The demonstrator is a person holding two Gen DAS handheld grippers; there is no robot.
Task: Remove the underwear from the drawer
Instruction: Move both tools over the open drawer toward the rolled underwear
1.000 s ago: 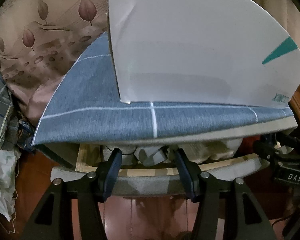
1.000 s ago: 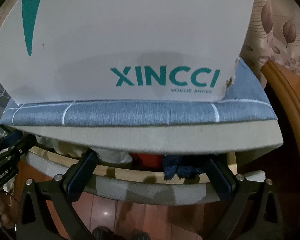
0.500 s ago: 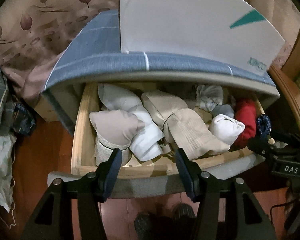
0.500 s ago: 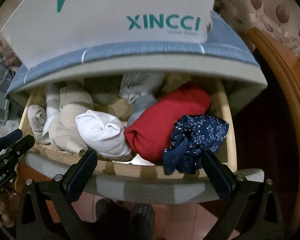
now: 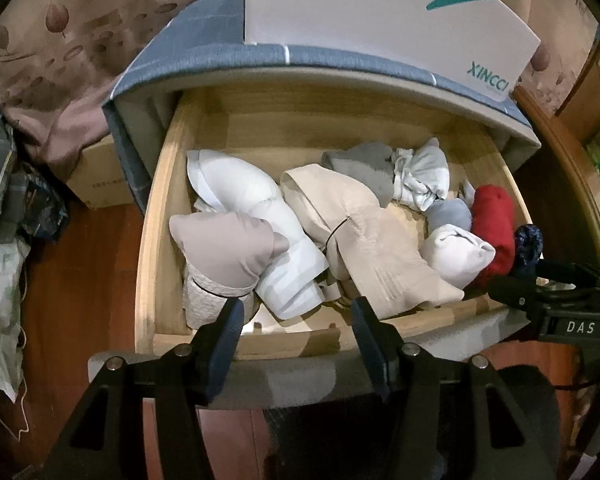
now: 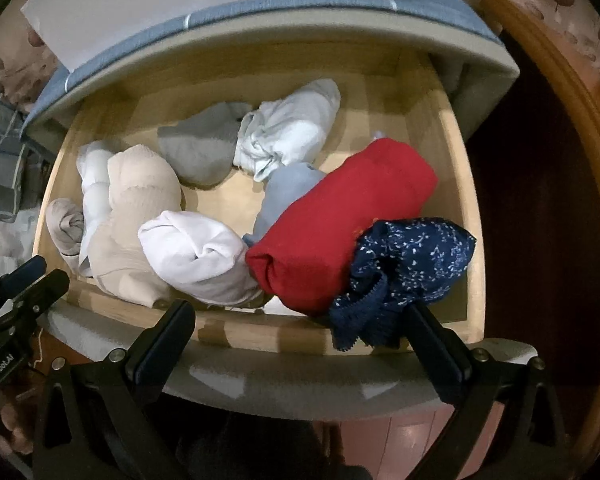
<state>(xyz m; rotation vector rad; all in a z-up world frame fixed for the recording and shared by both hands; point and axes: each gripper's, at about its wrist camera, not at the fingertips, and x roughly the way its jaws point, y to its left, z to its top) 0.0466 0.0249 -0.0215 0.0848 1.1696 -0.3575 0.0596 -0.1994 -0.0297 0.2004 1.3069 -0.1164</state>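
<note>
Drawer (image 5: 148, 264) stands wide open, both grippers poised at its front edge!

The left gripper (image 5: 296, 316) has its jaws apart and empty above the white roll (image 5: 288, 276); the right gripper (image 6: 300, 320) is spread wide, gripping nothing, with the navy lace underwear (image 6: 404, 276) lying just ahead beside the red roll (image 6: 340, 220). Best play: drop straight down, straddle one bundle only, pinch its middle, lift clear of the front rim.

Pale bare-wood drawer (image 5: 152, 240) holds soft cloth underwear (image 6: 340, 220); floor (image 5: 72, 280) glossy wood.
</note>
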